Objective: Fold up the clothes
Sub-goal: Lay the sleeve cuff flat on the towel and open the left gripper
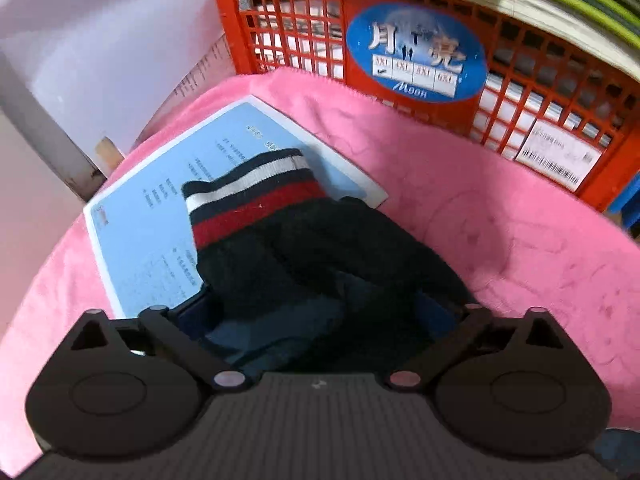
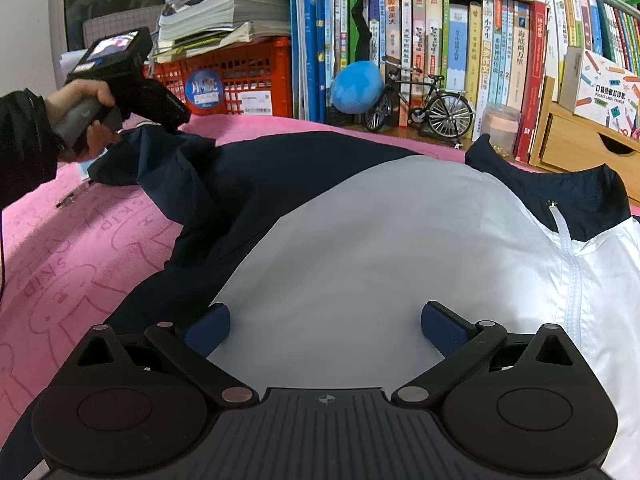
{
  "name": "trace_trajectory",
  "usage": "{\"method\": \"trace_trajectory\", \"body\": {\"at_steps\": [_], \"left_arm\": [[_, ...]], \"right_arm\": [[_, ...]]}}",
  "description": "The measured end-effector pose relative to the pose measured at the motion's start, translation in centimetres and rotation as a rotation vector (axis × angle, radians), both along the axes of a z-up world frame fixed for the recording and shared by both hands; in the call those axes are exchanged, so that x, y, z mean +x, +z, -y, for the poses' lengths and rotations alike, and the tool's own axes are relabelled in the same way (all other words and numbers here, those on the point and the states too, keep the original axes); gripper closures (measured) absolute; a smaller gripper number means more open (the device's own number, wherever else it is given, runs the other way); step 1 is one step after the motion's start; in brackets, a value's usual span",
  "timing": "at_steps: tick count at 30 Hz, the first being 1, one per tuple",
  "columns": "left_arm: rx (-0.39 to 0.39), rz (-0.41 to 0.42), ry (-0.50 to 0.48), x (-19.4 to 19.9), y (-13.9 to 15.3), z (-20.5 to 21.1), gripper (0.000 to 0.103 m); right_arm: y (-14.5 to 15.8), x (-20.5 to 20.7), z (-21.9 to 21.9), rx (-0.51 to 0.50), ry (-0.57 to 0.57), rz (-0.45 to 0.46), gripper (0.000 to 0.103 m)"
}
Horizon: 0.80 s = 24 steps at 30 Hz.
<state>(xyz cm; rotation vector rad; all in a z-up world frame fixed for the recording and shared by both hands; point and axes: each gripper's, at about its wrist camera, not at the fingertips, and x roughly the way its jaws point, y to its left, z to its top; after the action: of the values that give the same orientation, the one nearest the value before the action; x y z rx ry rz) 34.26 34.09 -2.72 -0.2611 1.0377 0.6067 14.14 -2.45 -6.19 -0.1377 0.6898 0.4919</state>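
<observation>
Navy and white jacket on pink blanket, left gripper spread wide over striped cuff, right gripper spread apart over white panel, gripping nothing.

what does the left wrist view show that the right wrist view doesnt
Only the left wrist view: the striped cuff lying on a blue sheet, between the left gripper's open jaws.
Only the right wrist view: the jacket's white panel, its zipper, the bookshelf, a toy bicycle and the right gripper.
Both: pink blanket, red crate, navy sleeve.
</observation>
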Motion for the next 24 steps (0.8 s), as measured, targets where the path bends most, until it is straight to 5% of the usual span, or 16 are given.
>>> {"method": "trace_trajectory", "body": {"at_steps": [3, 4, 5, 7, 9, 12, 17, 19, 24], "left_arm": [[-0.01, 0.063, -0.038, -0.7, 0.5, 0.1, 0.037], [-0.041, 0.098, -0.045, -1.1, 0.9, -0.1, 0.059], [-0.112, 0.145, -0.035, -1.6, 1.4, -0.6, 0.073], [-0.271, 0.247, -0.016, -2.8, 2.5, -1.4, 0.083], [-0.329, 0.334, -0.064, -4.2, 4.3, -1.2, 0.085], [-0.271, 0.531, -0.208, -8.0, 7.9, 0.2, 0.085], [-0.423, 0.793, -0.396, -15.1, 9.2, -2.2, 0.084], [-0.414, 0.808, -0.386, -17.6, 8.1, -4.5, 0.084], [-0.363, 0.596, -0.237, -22.5, 3.2, -9.0, 0.083]], "right_arm": [[0.0, 0.0, 0.0, 0.001, -0.001, 0.0, 0.0], [0.1, 0.0, 0.0, 0.001, -0.001, -0.001, 0.0], [0.1, 0.0, 0.0, 0.001, -0.001, -0.001, 0.0], [0.1, 0.0, 0.0, 0.001, -0.001, -0.001, 0.0], [0.1, 0.1, -0.1, -0.001, -0.001, -0.001, 0.0], [0.1, 0.0, -0.1, -0.002, -0.002, 0.0, 0.0], [0.0, 0.0, -0.2, -0.003, -0.002, 0.001, 0.0], [0.0, 0.0, -0.2, -0.004, -0.002, 0.001, 0.0], [0.0, 0.0, -0.2, -0.003, -0.002, 0.001, 0.0]]}}
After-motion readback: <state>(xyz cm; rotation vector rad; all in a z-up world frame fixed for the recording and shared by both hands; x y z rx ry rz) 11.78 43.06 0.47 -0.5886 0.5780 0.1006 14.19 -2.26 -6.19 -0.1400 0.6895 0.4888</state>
